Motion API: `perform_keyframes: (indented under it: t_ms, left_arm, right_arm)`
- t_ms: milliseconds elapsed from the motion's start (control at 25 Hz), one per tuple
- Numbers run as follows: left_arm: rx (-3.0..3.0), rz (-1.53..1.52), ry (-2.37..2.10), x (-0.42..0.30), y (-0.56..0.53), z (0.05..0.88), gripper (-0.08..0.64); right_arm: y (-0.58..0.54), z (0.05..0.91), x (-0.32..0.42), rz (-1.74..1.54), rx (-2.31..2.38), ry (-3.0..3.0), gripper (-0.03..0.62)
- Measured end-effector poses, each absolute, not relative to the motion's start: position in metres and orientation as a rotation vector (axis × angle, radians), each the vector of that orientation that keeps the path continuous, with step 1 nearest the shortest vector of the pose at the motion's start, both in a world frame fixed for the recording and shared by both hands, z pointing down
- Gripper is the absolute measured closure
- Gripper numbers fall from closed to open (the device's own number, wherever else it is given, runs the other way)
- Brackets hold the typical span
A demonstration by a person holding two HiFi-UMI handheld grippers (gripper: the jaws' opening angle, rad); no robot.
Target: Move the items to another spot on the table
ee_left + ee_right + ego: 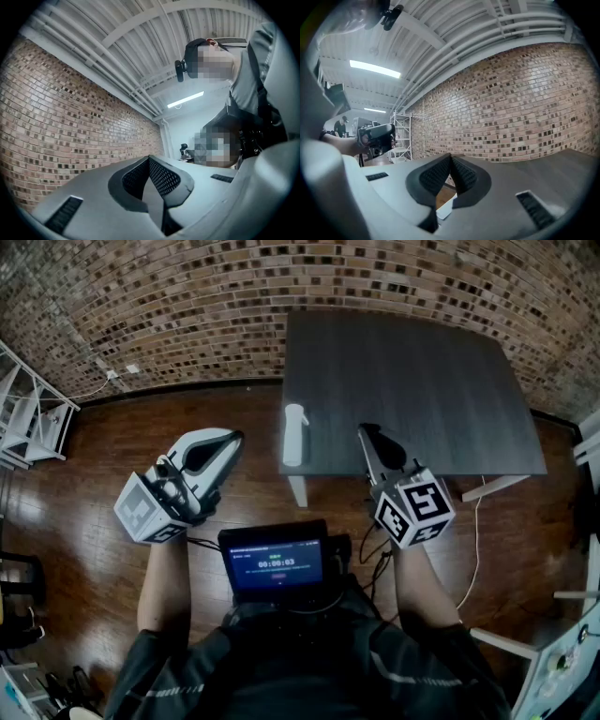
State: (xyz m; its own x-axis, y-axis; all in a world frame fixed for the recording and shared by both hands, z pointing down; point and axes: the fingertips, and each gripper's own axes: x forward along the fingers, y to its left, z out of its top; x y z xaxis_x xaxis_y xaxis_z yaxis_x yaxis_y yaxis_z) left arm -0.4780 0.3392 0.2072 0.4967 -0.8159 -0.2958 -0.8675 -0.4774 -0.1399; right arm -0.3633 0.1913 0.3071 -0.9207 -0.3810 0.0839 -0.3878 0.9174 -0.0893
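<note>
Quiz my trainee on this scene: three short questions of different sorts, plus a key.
1. True or false: the right gripper holds something.
2. Where is the white bottle? A) at the near left corner of the table; B) on the shelf; C) in a gripper.
3. Fill in: in the head view, the left gripper is not over the table but over the wooden ____.

Key:
1. False. Its jaws are shut on nothing.
2. A.
3. floor.
</note>
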Motion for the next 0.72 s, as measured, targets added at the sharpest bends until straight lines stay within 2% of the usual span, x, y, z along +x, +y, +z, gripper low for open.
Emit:
perform_keyframes:
  t_ms: [240,280,480,560,680,720]
  left_arm:
    - [-2.456,0.228,1.488,-0.474,0.331,0.213,0.566]
    - [-2.457,0.219,1.49,-0.473,0.331,0.214,0.566]
    - [-2.473,0.2,1.476,-0.488,0.332,0.229,0.566]
    - [-2.479,0.214,1.467,-0.502,0.33,0.238,0.566]
    - [-2.52,0.215,1.454,-0.528,0.315,0.256,0.566]
    - [-2.549,0.202,1.442,-0.537,0.309,0.264,0.566]
  right_arm:
    - [0.187,0.309,-0.386,0.131,0.486,-2.977,0.58]
    - [0.187,0.312,-0.391,0.136,0.467,-2.969,0.538]
    - [0.187,0.339,-0.423,0.158,0.432,-2.903,0.519]
    - [0.188,0.358,-0.438,0.189,0.425,-2.856,0.391]
    - [0.18,0.384,-0.461,0.246,0.47,-2.781,0.381]
    - [0.177,0.393,-0.47,0.275,0.48,-2.755,0.341]
